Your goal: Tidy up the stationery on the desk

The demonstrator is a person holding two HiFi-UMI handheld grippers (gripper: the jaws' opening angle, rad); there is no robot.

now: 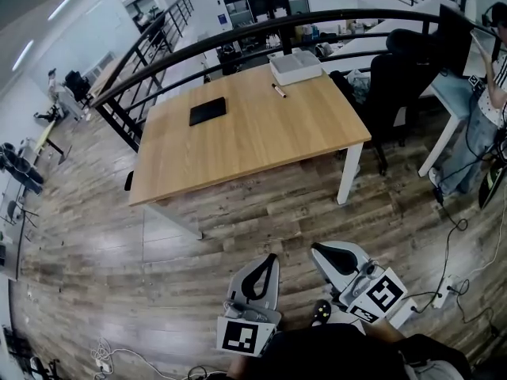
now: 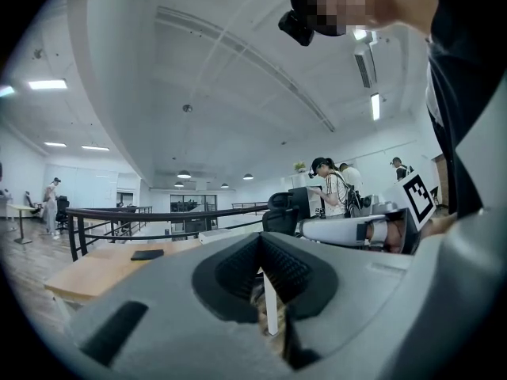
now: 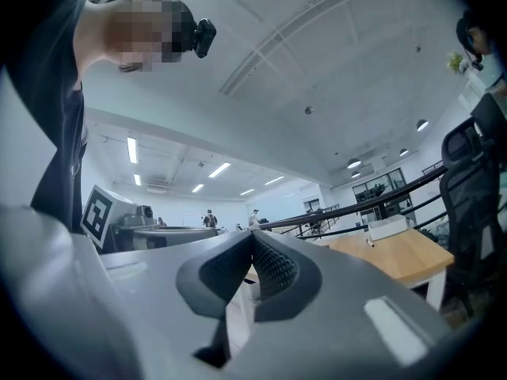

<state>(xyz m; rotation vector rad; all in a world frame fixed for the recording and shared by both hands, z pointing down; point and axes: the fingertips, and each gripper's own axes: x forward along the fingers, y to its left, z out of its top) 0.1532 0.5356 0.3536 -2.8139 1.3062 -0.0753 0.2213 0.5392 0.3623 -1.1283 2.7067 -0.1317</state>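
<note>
Left tool [image 1: 265, 264] and right tool [image 1: 323, 252] are held side by side, low over the wooden floor [image 1: 158, 252]. Both are clenched with nothing between the jaws, likely because nothing is within reach yet. Well ahead of both stands the wooden worktop [image 1: 261, 137]. On it, ahead and left of the tools, lies a flat black case [image 1: 207, 111]. Farther off, a marker pen [image 1: 279, 90] lies just beside a white box [image 1: 295, 66], probably where the stationery belongs. Tidying seems not yet begun.
</note>
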